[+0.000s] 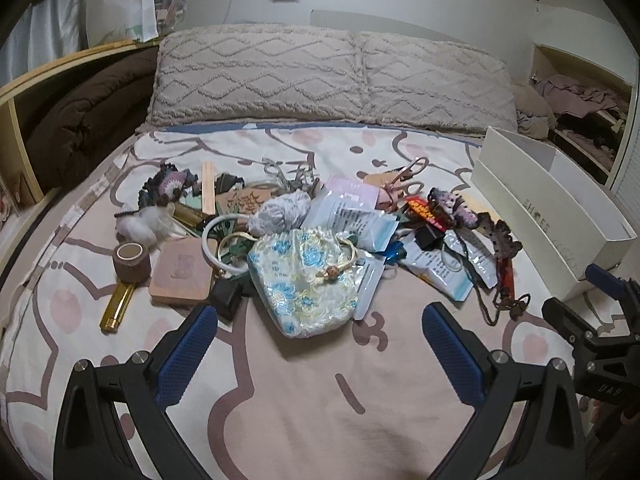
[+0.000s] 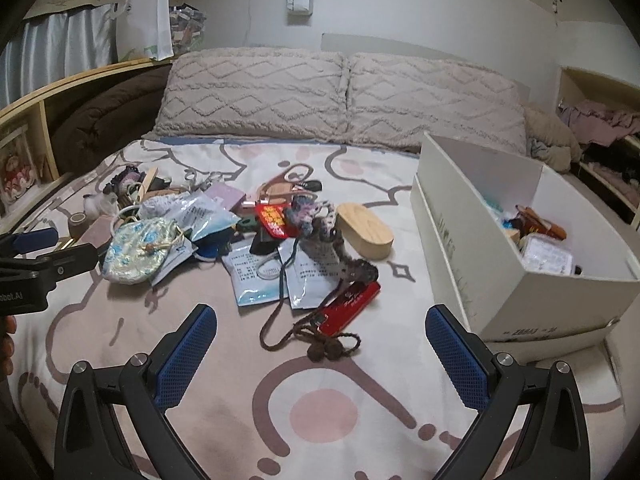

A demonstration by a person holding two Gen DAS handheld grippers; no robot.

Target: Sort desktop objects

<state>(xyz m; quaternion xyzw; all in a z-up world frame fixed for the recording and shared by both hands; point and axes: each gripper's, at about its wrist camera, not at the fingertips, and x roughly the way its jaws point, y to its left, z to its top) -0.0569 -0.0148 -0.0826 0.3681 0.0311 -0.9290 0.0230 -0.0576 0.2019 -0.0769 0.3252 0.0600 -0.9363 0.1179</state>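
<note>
Both tongs hang wide and empty over the bed: left gripper [image 1: 320, 354], right gripper [image 2: 320, 354]. Sorting looks partly done; the white cardboard box [image 2: 532, 292], just right of the right tongs, already holds a few things, while a mixed pile of small desktop objects [image 1: 304, 224] lies ahead of both.

Next pick, my guess: either the floral blue-and-cream fabric pouch [image 1: 304, 280], nearest the left tongs and straight ahead between its fingers, or the flat red rectangular case [image 2: 348, 306] with a brown braided cord [image 2: 304, 336], just ahead of the right tongs. The cord trails loose and may drag neighbours.

Open patterned pink-and-white bedsheet [image 2: 224, 400] lies under both tongs, so there's room to descend. The near box wall stands tall; carrying over needs a lift. Pillows sit well behind the pile.
</note>
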